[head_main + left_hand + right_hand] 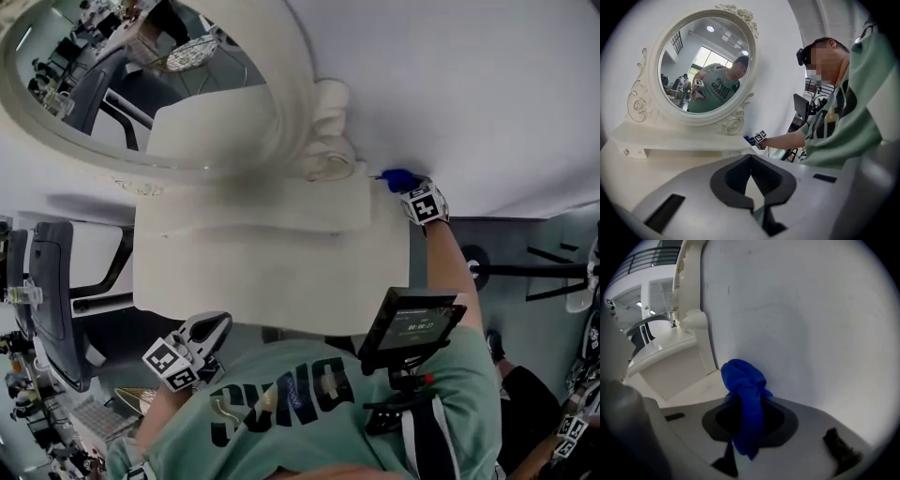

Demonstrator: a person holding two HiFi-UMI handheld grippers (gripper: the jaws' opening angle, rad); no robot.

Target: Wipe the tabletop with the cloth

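The left tongs [211, 328] hang at 7 o'clock off the cream counter [262, 272], close to the person's chest. In the left gripper view their jaws meet at the tips with nothing between them. Across the counter, at its 1 o'clock back corner, the right tongs [405, 184] are clamped on the blue cloth [743, 380], gripped mid-bunch. A wad sticks out ahead of the jaws and a tail droops behind.

The cloth looks soft, light and limp – likely to fold under pressure rather than push back. A grip on the bunched middle seems sound, with the wad pressed flat to the surface.

Whether the wad touches the counter or the white wall [469, 94] just beyond it, I cannot tell. A mounted screen [412, 328] and the person's shirt hide the counter's near edge, and the oval mirror [281, 94] at 11 o'clock is cut off by the frame.
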